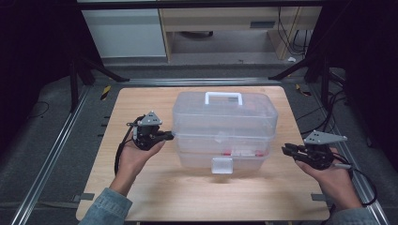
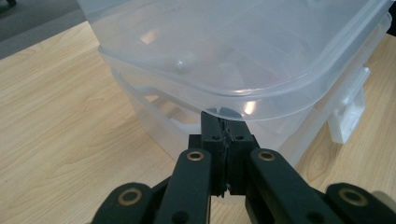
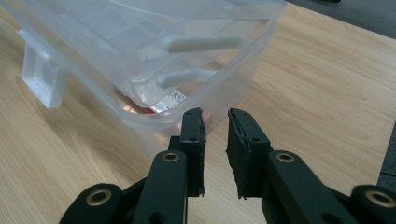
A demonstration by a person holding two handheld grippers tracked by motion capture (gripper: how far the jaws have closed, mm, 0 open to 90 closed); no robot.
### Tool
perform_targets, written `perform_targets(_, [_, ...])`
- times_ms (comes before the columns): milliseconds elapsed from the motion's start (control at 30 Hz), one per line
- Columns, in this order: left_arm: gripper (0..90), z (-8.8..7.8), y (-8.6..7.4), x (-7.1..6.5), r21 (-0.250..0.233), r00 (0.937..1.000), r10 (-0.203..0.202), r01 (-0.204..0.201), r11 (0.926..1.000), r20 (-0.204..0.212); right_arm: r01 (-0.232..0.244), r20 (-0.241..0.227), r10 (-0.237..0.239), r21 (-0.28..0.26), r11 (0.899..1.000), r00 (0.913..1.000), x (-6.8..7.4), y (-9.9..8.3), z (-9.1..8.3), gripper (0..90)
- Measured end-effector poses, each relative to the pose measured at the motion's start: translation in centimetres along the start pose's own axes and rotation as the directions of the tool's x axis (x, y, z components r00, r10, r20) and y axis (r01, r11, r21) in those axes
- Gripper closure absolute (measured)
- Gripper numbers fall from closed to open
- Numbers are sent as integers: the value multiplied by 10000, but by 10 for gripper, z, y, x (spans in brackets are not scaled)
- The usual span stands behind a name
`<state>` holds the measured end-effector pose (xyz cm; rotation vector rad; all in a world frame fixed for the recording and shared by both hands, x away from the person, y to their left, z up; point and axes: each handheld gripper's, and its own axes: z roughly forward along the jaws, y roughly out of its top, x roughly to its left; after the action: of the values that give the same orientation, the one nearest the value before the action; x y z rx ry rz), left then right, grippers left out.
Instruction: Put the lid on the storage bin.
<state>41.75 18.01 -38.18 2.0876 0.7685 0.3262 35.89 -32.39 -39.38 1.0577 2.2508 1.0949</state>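
Clear plastic storage box (image 1: 224, 129) sits mid-worktop (image 1: 141, 187), latch (image 1: 222, 165) facing the person; left gripper (image 2: 223, 122) is clenched empty, tips tucked under the lid rim; right gripper (image 3: 215, 122) is slightly parted, empty, near the box corner; lid-opening step judged underway; next, latch release needed; red-labelled contents seen in right gripper view.

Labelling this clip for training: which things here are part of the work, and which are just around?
In the work:
- clear plastic box
- its front latch
- left gripper, shut at the box's side
- right gripper, slightly open, near the box

Just around:
- wooden table
- cabinets behind
- floor cables
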Motion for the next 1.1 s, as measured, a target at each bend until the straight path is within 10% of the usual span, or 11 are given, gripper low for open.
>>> perform_targets(1100, [842,0,-26,6,504,9987,-211,235,9985,-475,-63,-103,67,339,9994,9999,5,-9,14,689])
